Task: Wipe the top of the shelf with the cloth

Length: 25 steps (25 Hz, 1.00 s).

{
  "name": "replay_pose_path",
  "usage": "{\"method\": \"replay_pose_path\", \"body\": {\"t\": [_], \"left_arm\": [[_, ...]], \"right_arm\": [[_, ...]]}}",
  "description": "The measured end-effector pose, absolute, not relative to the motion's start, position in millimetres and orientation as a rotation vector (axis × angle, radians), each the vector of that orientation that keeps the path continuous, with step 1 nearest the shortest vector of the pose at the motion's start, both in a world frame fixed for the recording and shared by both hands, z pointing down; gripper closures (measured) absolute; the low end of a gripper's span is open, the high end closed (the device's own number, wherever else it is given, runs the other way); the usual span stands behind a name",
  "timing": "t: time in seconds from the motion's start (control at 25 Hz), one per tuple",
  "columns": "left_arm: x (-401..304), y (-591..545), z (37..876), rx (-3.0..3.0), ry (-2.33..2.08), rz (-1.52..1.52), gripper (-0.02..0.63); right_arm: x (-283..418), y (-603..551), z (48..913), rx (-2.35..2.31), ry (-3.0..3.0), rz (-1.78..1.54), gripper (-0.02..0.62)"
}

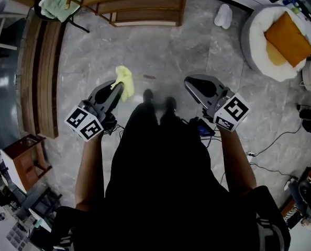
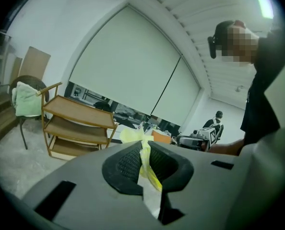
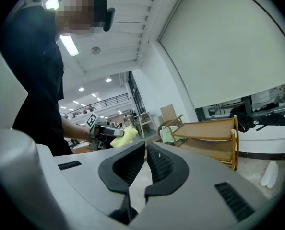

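Note:
The wooden three-tier shelf [image 1: 140,4] stands on the floor ahead of me, some way beyond both grippers; it also shows as the shelf [image 2: 77,123] and the shelf [image 3: 212,133]. My left gripper [image 1: 119,87] is shut on a yellow cloth [image 1: 124,80], held in the air above the grey floor. The cloth [image 2: 145,159] is pinched between the jaws of the left gripper [image 2: 143,146] and bunches out past their tips. My right gripper [image 1: 189,82] is shut with nothing in it, level with the left one. In the right gripper view the right gripper [image 3: 146,147] shows only a thin slit between its jaws.
A chair with a green towel [image 1: 58,4] stands left of the shelf. A long wooden bench [image 1: 40,72] runs along the left. A white bottle [image 1: 223,15] lies on the floor, near a round white seat with an orange cushion [image 1: 286,35]. Cables [image 1: 281,140] trail at right.

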<state>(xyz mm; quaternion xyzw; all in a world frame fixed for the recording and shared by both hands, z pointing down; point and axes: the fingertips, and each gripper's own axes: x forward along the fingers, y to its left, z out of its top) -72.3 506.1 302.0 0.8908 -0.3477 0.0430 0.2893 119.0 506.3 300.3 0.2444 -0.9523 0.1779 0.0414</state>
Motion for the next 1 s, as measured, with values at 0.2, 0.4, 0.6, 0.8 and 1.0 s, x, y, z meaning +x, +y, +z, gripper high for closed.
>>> {"method": "replay_pose_path", "body": {"t": [0.2,0.4,0.6,0.8,1.0], "left_arm": [[-76.0,445.9,318.0,2.375,-0.915,0.095,0.575],[-80.0,352.3,330.2,2.338,-0.944,-0.002,0.575],[-59.7,269.6,334.3,2.358,-0.878,0.023,0.575],[-45.4,200.3,320.9,2.407,-0.808,0.042,0.575],[-23.1,148.2,325.7,2.39,-0.827,0.094,0.575]], "right_arm": [[112.5,439.5,310.1,0.723,-2.892,0.548,0.568],[101.9,350.0,310.7,0.728,-2.838,0.554,0.568],[88.3,260.0,298.3,0.729,-2.806,0.501,0.568],[63.2,179.4,295.2,0.741,-2.771,0.437,0.568],[70.3,118.1,304.1,0.729,-2.742,0.424,0.568]]}}
